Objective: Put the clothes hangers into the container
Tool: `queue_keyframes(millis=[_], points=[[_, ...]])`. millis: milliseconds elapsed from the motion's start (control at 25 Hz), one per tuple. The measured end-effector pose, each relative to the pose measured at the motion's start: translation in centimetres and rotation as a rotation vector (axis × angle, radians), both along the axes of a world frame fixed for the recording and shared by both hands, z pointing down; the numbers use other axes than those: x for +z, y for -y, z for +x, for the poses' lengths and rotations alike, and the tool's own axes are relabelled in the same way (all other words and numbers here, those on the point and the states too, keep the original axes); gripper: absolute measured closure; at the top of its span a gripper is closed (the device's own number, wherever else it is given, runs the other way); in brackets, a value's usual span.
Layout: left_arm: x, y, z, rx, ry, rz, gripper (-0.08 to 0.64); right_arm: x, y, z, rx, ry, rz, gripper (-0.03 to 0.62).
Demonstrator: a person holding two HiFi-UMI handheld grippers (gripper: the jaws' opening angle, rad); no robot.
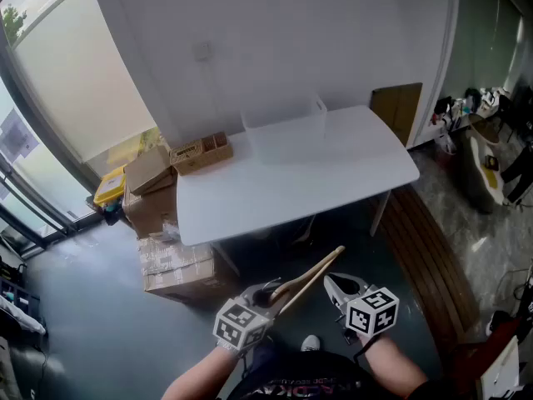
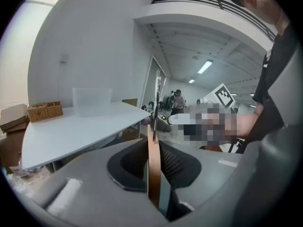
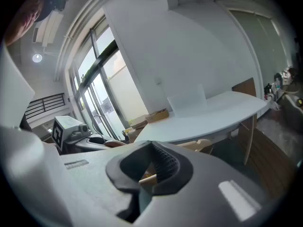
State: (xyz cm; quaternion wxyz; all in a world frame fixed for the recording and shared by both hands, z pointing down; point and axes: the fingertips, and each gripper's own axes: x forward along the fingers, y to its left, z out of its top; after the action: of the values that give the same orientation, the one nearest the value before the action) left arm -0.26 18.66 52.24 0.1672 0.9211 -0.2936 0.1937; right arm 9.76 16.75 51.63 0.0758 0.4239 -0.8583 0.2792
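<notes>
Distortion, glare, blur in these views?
Head view: fisheye bows the table edge; window washed out; clear container barely separates from the wall. Left gripper view: black vignette, mosaic patch right of the hanger. Right gripper view: same vignette, window glare.

Colour and pattern reference, work area
Items: clothes hanger (image 1: pixel 310 280) light tan wood with a dark hook; container (image 1: pixel 285 136) translucent, whitish; table (image 1: pixel 250 198) plain white; left gripper (image 1: pixel 268 294) and right gripper (image 1: pixel 333 283) grey bodies, black pads with a fine cross-hatched texture, cubes carrying black-and-white square markers; basket (image 1: pixel 201 153) brown weave; cardboard boxes (image 1: pixel 154 215) plain brown; flat box (image 1: pixel 109 187) yellow; floor (image 1: pixel 75 307) dark grey-blue; slatted strip (image 1: pixel 433 273) brown; wall (image 1: pixel 275 40) white
</notes>
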Motion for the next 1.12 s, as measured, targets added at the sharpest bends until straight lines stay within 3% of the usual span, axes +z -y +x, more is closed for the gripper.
queue_keyframes(millis=[1120], points=[[-1.4, -1.0, -1.7, -0.054, -0.012, 0.023, 0.503, -1.3, -0.9, -0.9, -0.014, 0.041, 0.020, 0.591]])
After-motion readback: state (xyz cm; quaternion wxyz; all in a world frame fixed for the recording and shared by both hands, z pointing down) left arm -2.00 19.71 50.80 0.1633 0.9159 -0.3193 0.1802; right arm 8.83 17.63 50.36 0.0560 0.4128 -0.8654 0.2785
